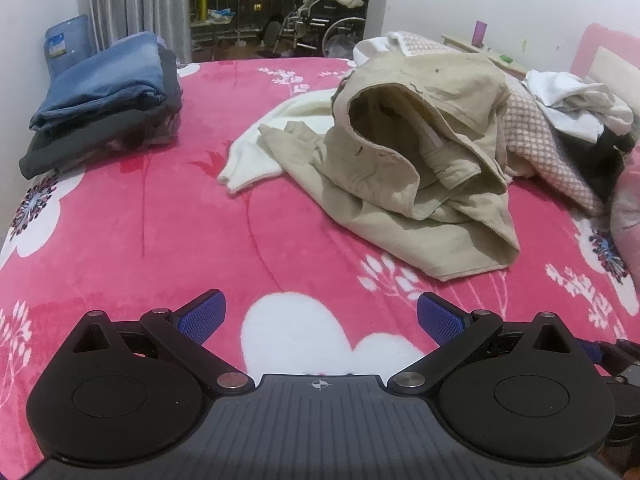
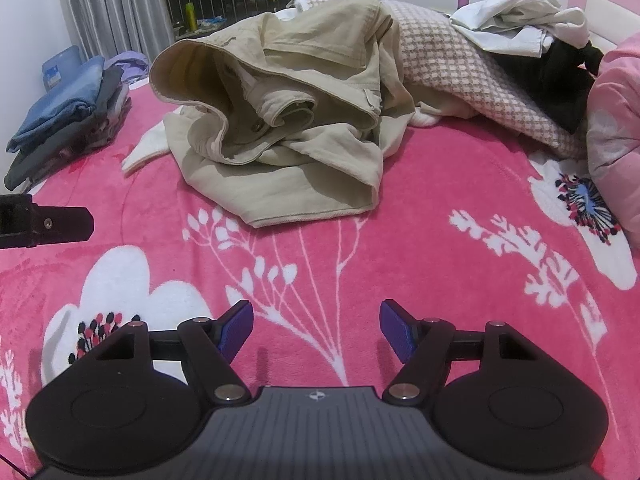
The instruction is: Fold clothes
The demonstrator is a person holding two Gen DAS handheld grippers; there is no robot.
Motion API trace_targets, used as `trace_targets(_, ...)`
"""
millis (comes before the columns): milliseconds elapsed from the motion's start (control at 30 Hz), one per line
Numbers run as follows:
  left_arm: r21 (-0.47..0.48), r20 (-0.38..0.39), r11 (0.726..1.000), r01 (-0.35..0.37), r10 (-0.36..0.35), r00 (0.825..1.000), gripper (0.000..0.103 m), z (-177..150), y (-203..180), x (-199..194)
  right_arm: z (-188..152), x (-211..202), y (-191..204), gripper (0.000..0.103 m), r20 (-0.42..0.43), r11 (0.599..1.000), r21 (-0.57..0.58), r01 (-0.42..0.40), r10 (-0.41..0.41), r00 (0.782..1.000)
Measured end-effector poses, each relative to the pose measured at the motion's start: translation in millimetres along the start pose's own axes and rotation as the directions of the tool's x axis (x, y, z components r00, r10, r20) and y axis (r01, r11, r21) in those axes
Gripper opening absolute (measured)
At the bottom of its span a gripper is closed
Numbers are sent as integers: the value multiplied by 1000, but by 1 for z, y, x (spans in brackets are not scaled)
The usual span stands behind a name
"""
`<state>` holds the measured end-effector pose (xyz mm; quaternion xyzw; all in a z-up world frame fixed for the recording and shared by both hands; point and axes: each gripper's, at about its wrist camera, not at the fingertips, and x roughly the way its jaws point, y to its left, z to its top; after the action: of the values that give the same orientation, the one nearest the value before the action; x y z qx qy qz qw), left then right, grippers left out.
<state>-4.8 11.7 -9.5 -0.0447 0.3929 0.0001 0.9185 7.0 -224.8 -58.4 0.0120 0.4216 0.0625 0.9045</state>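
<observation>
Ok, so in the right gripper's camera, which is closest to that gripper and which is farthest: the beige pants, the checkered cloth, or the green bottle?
1. Beige pants: crumpled on the pink blanket, just ahead of the open right gripper.
2. Checkered cloth: behind the pants, to the right.
3. Green bottle: far back, beyond the bed by the railing.

The beige trousers (image 1: 420, 168) lie crumpled on the pink blanket (image 1: 160, 220), the waist opening standing up. A white garment (image 1: 272, 140) lies partly under them. The folded stack (image 1: 108, 96), blue jeans on top, sits well apart, perhaps four pieces.
</observation>
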Motion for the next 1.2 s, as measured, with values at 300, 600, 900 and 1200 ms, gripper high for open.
trace_targets(300,-2,-4,999,-43,43,999,103,-1,3,2,-2,2,1,73,-9,1000,-5,2,-2,1000)
trace_targets(600,2,-6,999,-40,40,999,103,-2,3,2,-2,2,1,73,-11,1000,-7,3,-3,1000)
trace_targets(900,6,-8,999,-36,36,999,103,-2,3,2,-2,3,1,74,-12,1000,-9,3,-3,1000)
trace_targets(1200,66,49,997,-27,24,998,103,5,-5,2,-3,1,-1,74,-5,1000,4,2,-2,1000)
